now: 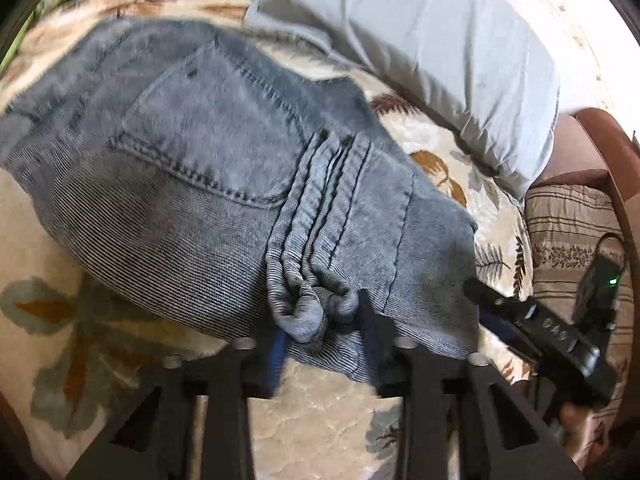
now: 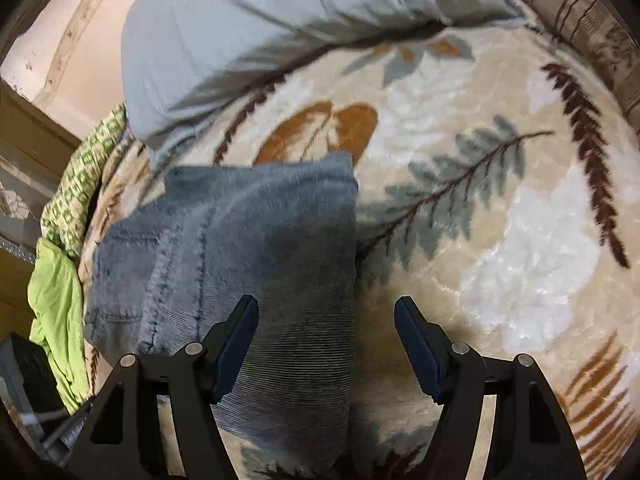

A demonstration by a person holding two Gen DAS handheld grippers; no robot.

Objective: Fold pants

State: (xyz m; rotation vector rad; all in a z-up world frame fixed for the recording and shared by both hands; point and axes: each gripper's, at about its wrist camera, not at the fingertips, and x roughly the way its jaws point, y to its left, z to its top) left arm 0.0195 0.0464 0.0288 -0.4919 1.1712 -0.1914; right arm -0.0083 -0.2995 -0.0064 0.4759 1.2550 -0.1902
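Folded jeans on the bed, both claws at the near edge

Left claw [image 1: 320, 332] pinches the bunched near edge of the jeans [image 1: 192, 152]; right claw [image 2: 326, 340], spread, hovers over their right corner, bundle stretching away toward the pillow [image 2: 280, 20].

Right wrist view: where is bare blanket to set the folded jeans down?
Open leaf-print blanket lies right of the folded jeans, below the grey pillow. The left edge is crowded by green cloth.
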